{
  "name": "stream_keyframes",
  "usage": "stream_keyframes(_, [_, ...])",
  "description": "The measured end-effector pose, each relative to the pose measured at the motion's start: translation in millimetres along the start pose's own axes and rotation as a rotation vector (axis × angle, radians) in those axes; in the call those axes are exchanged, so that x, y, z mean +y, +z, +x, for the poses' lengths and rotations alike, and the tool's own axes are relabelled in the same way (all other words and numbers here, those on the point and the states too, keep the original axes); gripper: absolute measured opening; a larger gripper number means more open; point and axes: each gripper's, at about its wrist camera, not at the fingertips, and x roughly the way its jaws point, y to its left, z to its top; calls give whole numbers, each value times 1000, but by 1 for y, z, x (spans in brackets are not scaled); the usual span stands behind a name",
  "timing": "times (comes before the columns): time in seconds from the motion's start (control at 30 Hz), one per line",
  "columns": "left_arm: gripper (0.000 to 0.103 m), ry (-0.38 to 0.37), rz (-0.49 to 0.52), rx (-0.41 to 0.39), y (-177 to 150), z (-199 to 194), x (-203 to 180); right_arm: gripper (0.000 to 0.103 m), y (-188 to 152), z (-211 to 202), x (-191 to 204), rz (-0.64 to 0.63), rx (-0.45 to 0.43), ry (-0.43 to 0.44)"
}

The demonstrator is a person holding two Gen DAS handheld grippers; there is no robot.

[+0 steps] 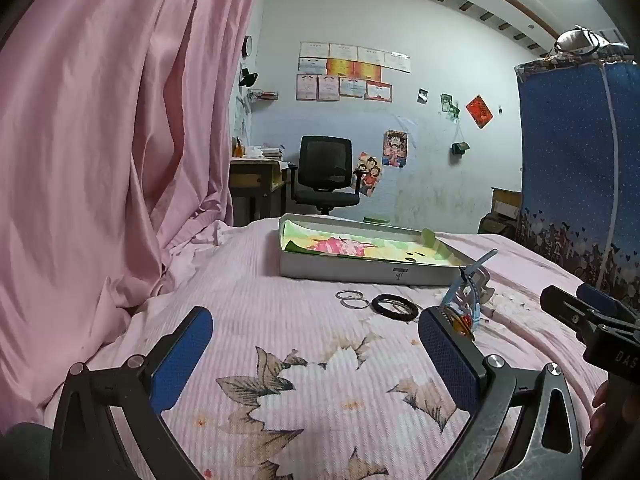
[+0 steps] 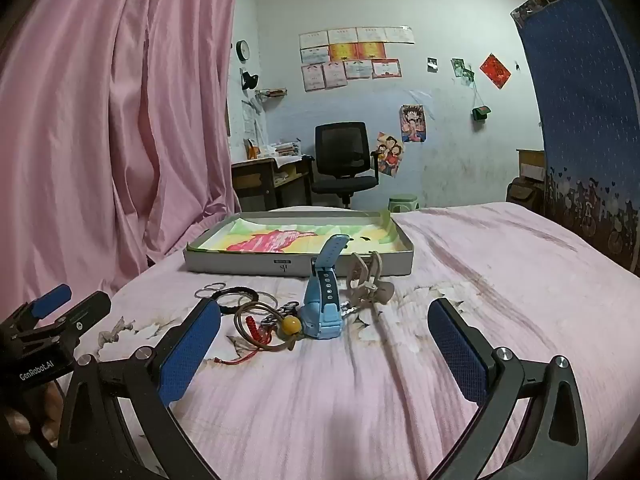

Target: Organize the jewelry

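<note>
Blue watch (image 2: 325, 300) is standing just ahead of my wide-open right gripper (image 2: 324, 344), nearer than my left gripper (image 1: 316, 344), likewise gaping empty.

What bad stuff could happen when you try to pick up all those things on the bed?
The cord bracelet, keys and blue watch lie tangled together, so grabbing one could drag the others. The thin silver rings lie flat on the soft bedspread and could slip from the pads. The shallow box might slide if bumped.

watch (image 2: 324, 304) before box (image 2: 298, 266), rings (image 2: 210, 290) left
</note>
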Motion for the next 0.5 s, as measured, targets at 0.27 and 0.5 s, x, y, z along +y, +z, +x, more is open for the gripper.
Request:
stream_keyframes(0.27, [103,0,-10,4,0,0,3,102,0,-1,-1,3,0,-1])
stream_keyframes(0.5, [103,2,1,2,0,0,0,102,1,0,-1,10,7,1])
